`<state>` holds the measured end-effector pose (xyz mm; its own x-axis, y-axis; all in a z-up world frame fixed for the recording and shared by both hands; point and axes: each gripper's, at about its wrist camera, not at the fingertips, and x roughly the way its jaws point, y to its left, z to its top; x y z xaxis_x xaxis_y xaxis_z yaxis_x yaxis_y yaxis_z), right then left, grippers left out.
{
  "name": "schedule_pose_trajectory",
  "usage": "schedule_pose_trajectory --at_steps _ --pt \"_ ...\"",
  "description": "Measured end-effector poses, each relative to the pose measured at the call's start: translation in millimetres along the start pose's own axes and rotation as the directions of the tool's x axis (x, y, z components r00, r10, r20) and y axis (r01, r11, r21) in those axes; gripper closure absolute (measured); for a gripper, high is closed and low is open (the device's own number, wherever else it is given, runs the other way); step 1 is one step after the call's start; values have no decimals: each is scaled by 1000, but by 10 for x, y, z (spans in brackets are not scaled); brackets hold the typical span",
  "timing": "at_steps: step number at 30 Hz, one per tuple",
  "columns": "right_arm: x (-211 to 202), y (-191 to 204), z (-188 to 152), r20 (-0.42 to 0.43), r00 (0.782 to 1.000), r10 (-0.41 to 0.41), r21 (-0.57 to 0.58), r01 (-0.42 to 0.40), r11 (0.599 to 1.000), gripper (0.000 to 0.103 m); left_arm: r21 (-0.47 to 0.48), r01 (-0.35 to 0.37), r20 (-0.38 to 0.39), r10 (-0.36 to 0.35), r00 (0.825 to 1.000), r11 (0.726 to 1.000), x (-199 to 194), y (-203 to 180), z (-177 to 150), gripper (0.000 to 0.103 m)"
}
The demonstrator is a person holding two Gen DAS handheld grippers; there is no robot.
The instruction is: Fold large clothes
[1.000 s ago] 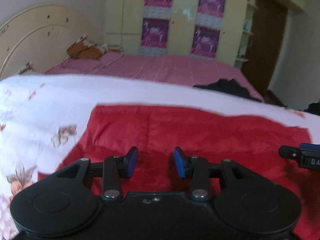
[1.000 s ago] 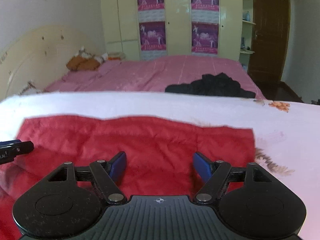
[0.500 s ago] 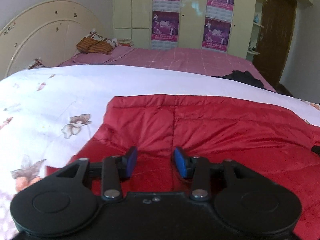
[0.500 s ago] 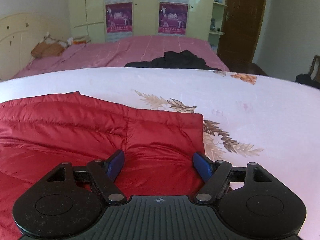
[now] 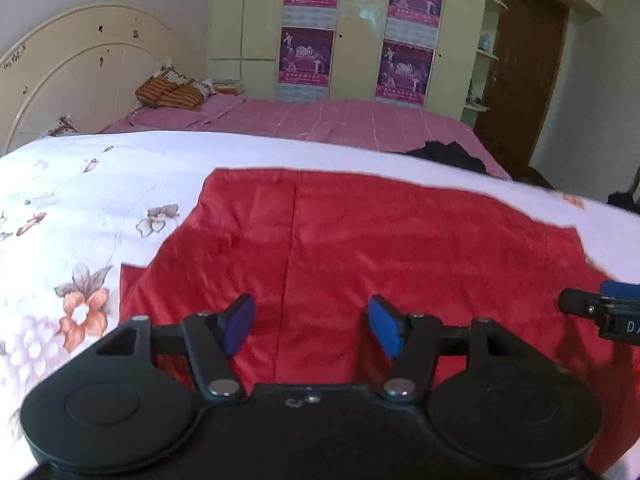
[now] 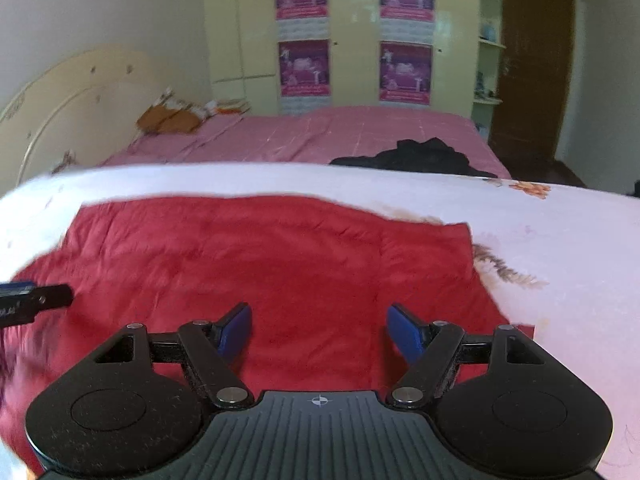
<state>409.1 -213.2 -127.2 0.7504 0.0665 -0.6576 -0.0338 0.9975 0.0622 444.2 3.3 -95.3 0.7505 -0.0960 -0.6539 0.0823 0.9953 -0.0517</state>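
Observation:
A red quilted jacket (image 5: 360, 248) lies spread flat on a white floral sheet (image 5: 80, 184); it also shows in the right wrist view (image 6: 260, 264). My left gripper (image 5: 312, 330) hovers over the jacket's left part, open and empty. My right gripper (image 6: 320, 332) hovers over the jacket's right part, open and empty. The right gripper's tip shows at the right edge of the left wrist view (image 5: 600, 312). The left gripper's tip shows at the left edge of the right wrist view (image 6: 36, 300).
Behind the sheet is a bed with a pink cover (image 6: 340, 136), a dark garment (image 6: 424, 156) on it and pillows (image 5: 172, 92) by the cream headboard (image 5: 72, 72). A wardrobe with purple posters (image 5: 360, 32) and a brown door (image 6: 532, 60) stand at the back.
The left gripper's fingers have spread wider apart. Both grippers have pulled back and swung, so each sees the other's tip again. The jacket lies as before.

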Motion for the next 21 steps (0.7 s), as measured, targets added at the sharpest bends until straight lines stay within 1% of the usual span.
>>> schedule_pose_trajectory --at_steps 2,6,11,14,17,19,20,21 --pt "52 18 -61 -12 1000 -8 -10 8 1000 29 18 -9 -6 9 1000 1000 32 -15 -61 40" --pt "163 -53 -192 -28 998 -58 -48 57 997 29 56 -33 -13 33 999 998 84 -10 -162 39" --pt "193 -313 -331 -39 994 -107 -38 105 994 29 66 -51 -9 52 999 996 138 53 -241 39" --pt "221 -404 -414 -40 994 -102 -32 101 994 29 95 -62 3 62 998 994 159 29 -285 38" --pt "224 -400 -358 -65 992 -112 -27 110 994 29 85 -63 -18 65 998 994 143 43 -234 39" --pt "103 -429 -275 -72 991 -113 11 114 993 29 77 -55 -33 58 998 996 75 100 -173 40" --pt "20 -456 -253 -64 992 -108 32 110 993 29 71 -51 -35 54 998 996 9 134 -157 39" --pt "-80 -492 -239 -57 994 -96 56 100 993 29 65 -54 -29 56 998 996 -64 166 -144 32"
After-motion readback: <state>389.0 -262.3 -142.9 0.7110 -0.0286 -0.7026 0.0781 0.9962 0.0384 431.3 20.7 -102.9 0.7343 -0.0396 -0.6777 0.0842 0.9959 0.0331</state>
